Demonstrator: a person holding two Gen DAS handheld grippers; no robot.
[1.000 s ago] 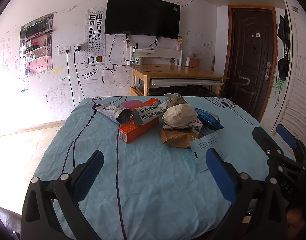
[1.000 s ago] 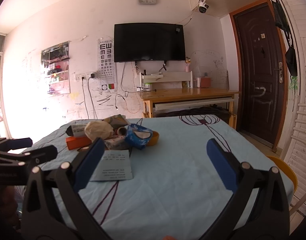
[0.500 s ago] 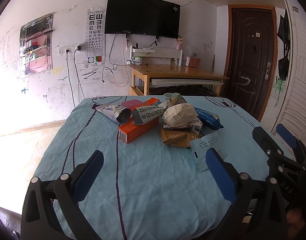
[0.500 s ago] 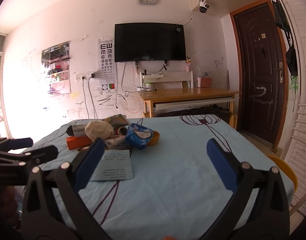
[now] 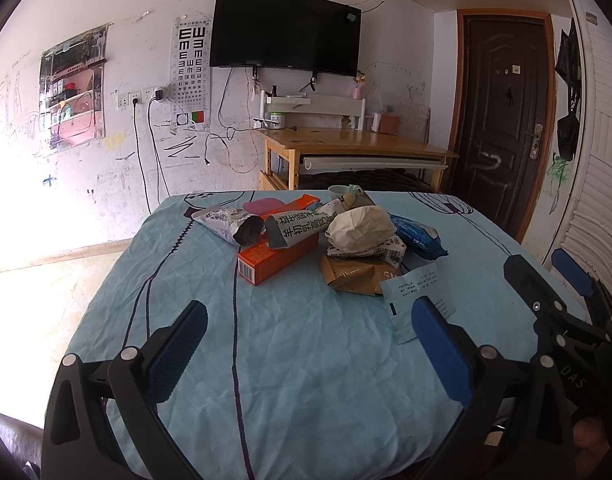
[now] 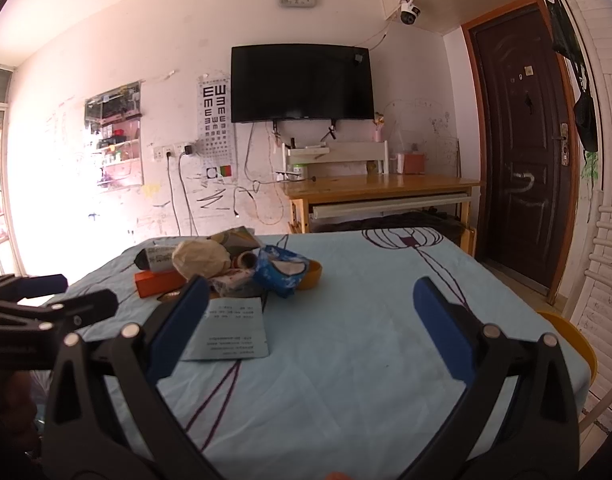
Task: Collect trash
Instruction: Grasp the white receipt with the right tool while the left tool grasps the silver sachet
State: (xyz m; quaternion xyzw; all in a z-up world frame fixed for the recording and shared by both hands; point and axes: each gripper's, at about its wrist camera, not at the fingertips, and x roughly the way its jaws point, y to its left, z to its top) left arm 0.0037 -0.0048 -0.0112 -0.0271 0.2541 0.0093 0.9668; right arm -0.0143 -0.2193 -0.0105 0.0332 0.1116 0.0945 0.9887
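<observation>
A heap of trash lies on the blue tablecloth (image 5: 298, 344): an orange carton (image 5: 276, 258), a crumpled white paper ball (image 5: 360, 228), a blue wrapper (image 5: 418, 236), a brown packet (image 5: 356, 274), a purple snack bag (image 5: 226, 224) and a pale blue leaflet (image 5: 416, 294). My left gripper (image 5: 306, 352) is open and empty, near the table's front edge, short of the heap. My right gripper (image 6: 310, 328) is open and empty; the leaflet (image 6: 230, 334) lies by its left finger. The heap (image 6: 226, 264) lies ahead to its left.
A wooden desk (image 5: 358, 152) stands behind the table under a wall TV (image 5: 284, 34). A dark door (image 5: 506, 120) is at the right. A yellow bowl (image 6: 310, 274) sits by the heap. The other gripper shows at each view's edge (image 5: 554, 312).
</observation>
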